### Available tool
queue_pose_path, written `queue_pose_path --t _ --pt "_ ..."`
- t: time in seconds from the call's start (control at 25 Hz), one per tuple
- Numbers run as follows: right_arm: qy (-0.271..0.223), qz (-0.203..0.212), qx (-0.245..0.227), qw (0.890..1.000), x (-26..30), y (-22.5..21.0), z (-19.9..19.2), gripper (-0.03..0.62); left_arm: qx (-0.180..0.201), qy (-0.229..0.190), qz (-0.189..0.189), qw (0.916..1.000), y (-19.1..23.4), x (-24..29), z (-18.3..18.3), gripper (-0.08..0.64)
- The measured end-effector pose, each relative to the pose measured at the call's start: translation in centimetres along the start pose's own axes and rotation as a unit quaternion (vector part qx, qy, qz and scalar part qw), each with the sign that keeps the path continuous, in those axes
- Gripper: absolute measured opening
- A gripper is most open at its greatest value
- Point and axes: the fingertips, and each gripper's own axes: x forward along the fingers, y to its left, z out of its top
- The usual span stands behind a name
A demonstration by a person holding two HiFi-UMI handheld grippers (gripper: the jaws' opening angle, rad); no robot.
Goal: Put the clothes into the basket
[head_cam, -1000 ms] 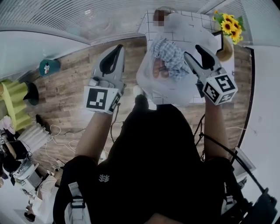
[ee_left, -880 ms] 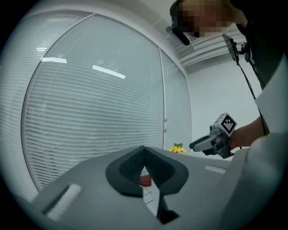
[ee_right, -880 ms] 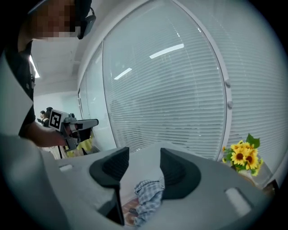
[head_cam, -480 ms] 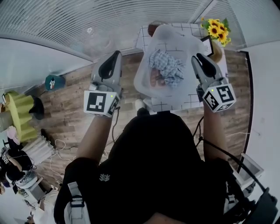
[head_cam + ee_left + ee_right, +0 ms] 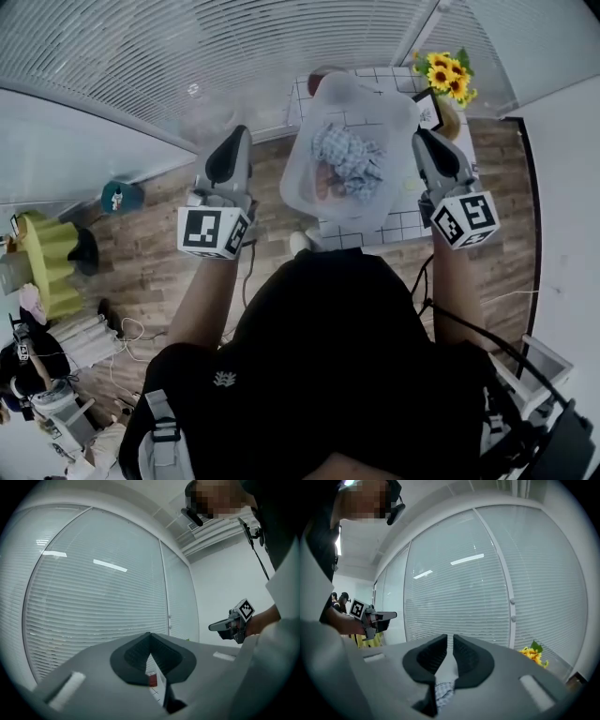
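Two grippers flank the basket in the head view. It stands well apart to the left gripper's right and just beside the right gripper's tips, checked clothes inside. Left gripper view: jaws closed, empty. Right gripper view: jaws have just been closing to a slit, nothing between them, clothes below. The drop looks done — next, seek any remaining garment.
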Motion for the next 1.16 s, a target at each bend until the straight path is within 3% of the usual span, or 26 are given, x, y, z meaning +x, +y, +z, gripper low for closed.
queue_pose_path --t 0.12,0.28,1.16 --pt "-0.007 -0.019 -0.011 1.0 -0.6 -0.4 0.4 0.003 -0.001 -0.001 0.002 1.0 0.0 -0.3 0.3 0.006" --pt "-0.023 -0.044 -0.019 0.999 -1.3 -1.0 0.9 0.002 0.001 -0.004 0.006 1.0 0.0 -0.6 0.5 0.006" --pt "-0.016 -0.045 -0.024 0.999 -0.8 -0.3 0.9 0.002 -0.003 -0.018 0.0 0.9998 0.2 -0.7 1.4 0.006"
